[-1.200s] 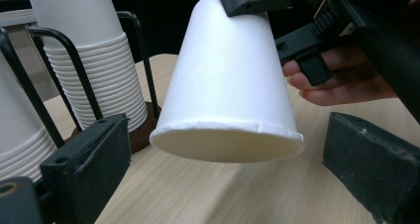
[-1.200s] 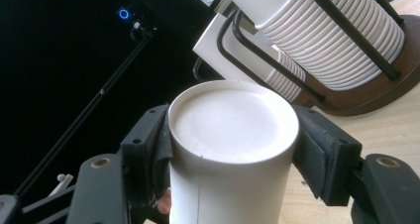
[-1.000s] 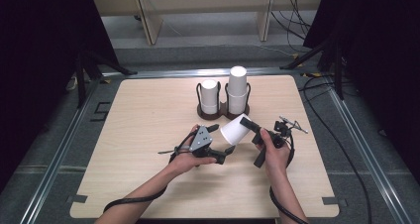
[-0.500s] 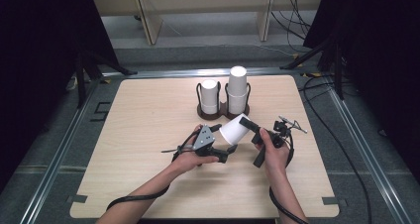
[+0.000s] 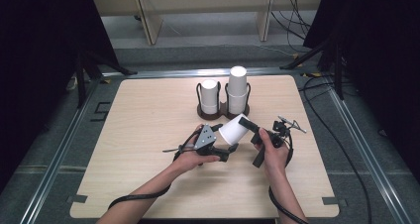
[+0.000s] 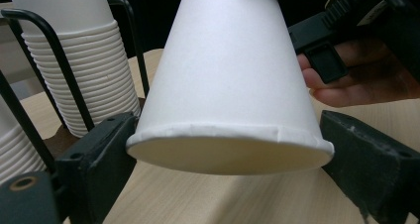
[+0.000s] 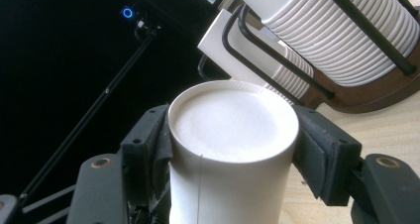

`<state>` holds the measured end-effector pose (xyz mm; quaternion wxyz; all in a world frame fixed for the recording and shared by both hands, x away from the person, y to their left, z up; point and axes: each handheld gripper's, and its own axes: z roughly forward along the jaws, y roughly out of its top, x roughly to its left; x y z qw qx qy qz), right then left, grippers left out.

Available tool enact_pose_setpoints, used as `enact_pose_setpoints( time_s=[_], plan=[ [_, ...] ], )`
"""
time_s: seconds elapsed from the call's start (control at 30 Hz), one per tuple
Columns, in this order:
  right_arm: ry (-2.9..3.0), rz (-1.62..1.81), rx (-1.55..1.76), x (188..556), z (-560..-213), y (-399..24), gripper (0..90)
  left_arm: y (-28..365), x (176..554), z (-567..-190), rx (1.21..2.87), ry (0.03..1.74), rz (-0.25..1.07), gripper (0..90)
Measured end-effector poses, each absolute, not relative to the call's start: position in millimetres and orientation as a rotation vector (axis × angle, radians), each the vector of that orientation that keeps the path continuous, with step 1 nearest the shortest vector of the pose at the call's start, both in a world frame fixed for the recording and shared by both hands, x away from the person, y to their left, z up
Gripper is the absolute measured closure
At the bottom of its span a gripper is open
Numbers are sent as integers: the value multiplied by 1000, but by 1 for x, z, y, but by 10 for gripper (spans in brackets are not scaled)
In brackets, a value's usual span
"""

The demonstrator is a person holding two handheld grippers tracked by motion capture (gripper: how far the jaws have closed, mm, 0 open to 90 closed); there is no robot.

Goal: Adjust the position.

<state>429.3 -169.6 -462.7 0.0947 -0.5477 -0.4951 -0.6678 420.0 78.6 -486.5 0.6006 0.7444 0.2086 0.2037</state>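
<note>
The right gripper [image 5: 250, 126] is clenched on the closed bottom end of a white paper cup [image 5: 234, 130], its two black jaws pressing the cup's wall from both sides, as the right gripper view shows with the cup's flat base [image 7: 233, 122] turned toward the camera. The cup is held off the wooden table [image 5: 143, 120], tilted on its side, just in front of the dark cup holder [image 5: 223, 111] that stands near the table's far edge. The cup's open rim points toward the left gripper [image 5: 229, 150], whose jaws have just been closing around that rim; in the left gripper view the rim [image 6: 230, 135] lies between the two pads, the left pad [image 6: 106, 149] at the rim's edge and the right pad [image 6: 361, 159] just beside it, but whether they already press on the paper cannot be told. The person's left hand [image 5: 190, 159] and right hand [image 5: 272, 152] both hold their tools in front of the holder, the cup spanning the gap between them. In the holder itself two stacks of white cups stand upside down inside black wire loops: a shorter stack [image 5: 209, 96] on its left side and a taller stack [image 5: 237, 89] on its right. A black cable [image 5: 143, 196] trails from the left gripper toward the near edge of the table.
</note>
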Motion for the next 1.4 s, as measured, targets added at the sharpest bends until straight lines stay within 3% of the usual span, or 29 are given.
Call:
enact_pose_setpoints(
  time_s=[0.43, 0.87, 1.4],
  plan=[
    [-1414, -1976, -1607, 429, -462, -168, 346, 80, 420, -485, 1689, 478, 491, 170],
    [-1418, -1961, -1617, 430, -461, -169, 354, 80, 421, -483, 1707, 484, 485, 137],
    [-1497, -1961, -1557, 432, -459, -164, 307, 93, 418, -477, 1727, 455, 518, 263]
  ],
)
